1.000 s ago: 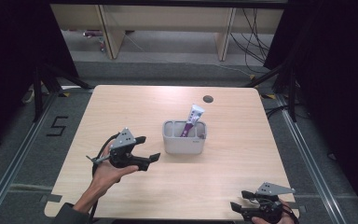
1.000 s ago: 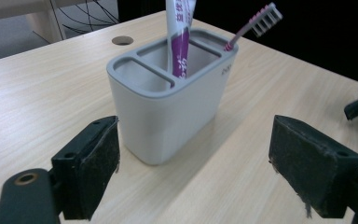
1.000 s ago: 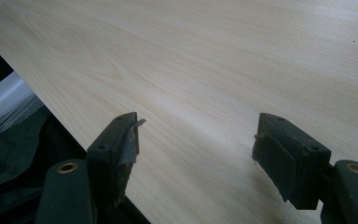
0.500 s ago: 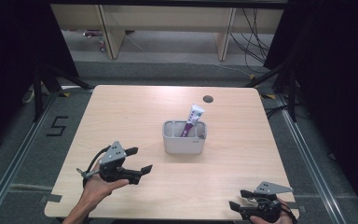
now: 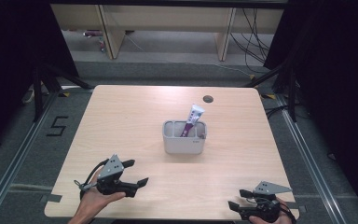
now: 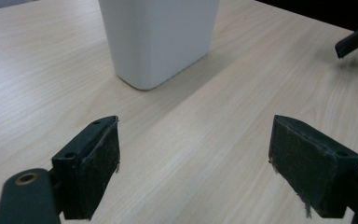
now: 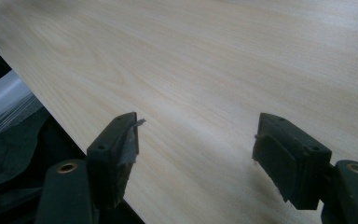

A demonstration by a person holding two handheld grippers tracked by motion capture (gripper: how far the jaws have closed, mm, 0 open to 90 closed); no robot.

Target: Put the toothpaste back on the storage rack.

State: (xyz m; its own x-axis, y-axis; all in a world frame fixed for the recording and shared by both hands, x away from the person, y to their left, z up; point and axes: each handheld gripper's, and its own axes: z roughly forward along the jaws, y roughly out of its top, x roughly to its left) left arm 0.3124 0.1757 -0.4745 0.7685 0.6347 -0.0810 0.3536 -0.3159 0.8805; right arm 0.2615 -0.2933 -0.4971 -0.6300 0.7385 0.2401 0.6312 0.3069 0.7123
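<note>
A pale grey holder [image 5: 184,137] stands at the middle of the wooden table [image 5: 130,121]. A white and purple tube [image 5: 192,119] leans upright inside it. My left gripper [image 5: 135,172] is open near the front left edge, held in a hand, its jaws pointing right. In the left gripper view the holder [image 6: 158,37] stands ahead of the open left gripper [image 6: 193,163], nothing between the pads. My right gripper [image 5: 237,199] is open at the front right corner, low over the table. In the right gripper view the right gripper [image 7: 196,144] frames bare wood by the table edge.
A small round cable hole [image 5: 208,99] lies at the table's far side. Wooden shelf legs [image 5: 112,32] and cables [image 5: 256,42] stand on the floor beyond. A floor mark reading 5 [image 5: 57,126] is left of the table. The right gripper's jaws [image 6: 354,42] appear far off in the left gripper view.
My left gripper has drawn back from beside the holder toward the front left edge. The right gripper has stayed at the front right corner.
</note>
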